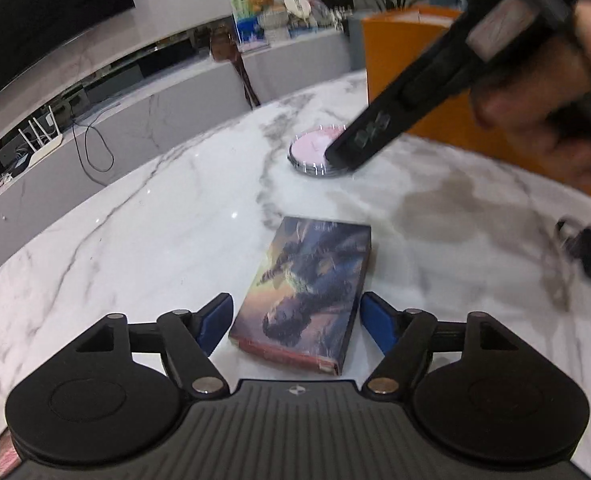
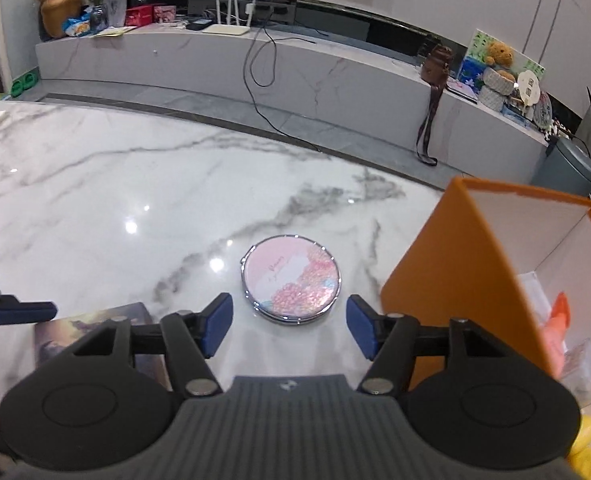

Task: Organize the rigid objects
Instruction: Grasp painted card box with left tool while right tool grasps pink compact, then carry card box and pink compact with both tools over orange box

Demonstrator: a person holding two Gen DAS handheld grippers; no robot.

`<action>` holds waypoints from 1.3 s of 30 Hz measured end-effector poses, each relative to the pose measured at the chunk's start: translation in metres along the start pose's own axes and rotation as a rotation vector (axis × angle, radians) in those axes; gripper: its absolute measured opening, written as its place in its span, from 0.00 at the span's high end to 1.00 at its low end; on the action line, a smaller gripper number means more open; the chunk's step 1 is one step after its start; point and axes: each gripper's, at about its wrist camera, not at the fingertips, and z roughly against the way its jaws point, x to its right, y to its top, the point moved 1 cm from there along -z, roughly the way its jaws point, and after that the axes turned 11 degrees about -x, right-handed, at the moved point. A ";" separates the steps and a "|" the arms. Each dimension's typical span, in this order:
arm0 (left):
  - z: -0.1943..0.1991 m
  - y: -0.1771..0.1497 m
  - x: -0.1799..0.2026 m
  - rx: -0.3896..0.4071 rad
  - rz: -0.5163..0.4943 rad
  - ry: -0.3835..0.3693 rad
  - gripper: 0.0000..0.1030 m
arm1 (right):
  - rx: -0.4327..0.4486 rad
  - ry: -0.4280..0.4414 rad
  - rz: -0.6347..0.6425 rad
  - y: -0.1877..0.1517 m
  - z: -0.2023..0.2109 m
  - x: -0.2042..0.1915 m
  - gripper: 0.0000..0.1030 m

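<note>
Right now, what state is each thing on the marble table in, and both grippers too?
Rectangular illustrated box: lying flat, between the open jaws, ungripped.
Round pink compact mirror: closed, flat on the table, untouched.
Orange cardboard storage box: upright, open-topped, items inside.
Left gripper: open, straddling the illustrated box.
Right gripper: open, holding nothing, just short of the mirror.

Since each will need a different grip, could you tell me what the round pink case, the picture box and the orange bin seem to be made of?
Round pink case: glossy printed lid, shiny rim, likely metal. Picture box: probably printed cardboard, matte, sharp edges. Orange bin: thin stiff walls, white inside, cardboard or plastic.
</note>
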 end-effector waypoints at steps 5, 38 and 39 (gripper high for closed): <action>-0.006 0.008 -0.008 0.017 0.013 -0.054 0.16 | -0.012 -0.003 -0.052 0.003 -0.025 -0.002 0.34; -0.007 0.007 -0.027 0.012 0.093 -0.172 0.35 | -0.003 0.053 -0.107 0.023 -0.056 -0.002 0.28; -0.006 0.006 -0.026 0.013 0.090 -0.168 0.35 | -0.006 0.053 -0.099 0.023 -0.055 -0.004 0.28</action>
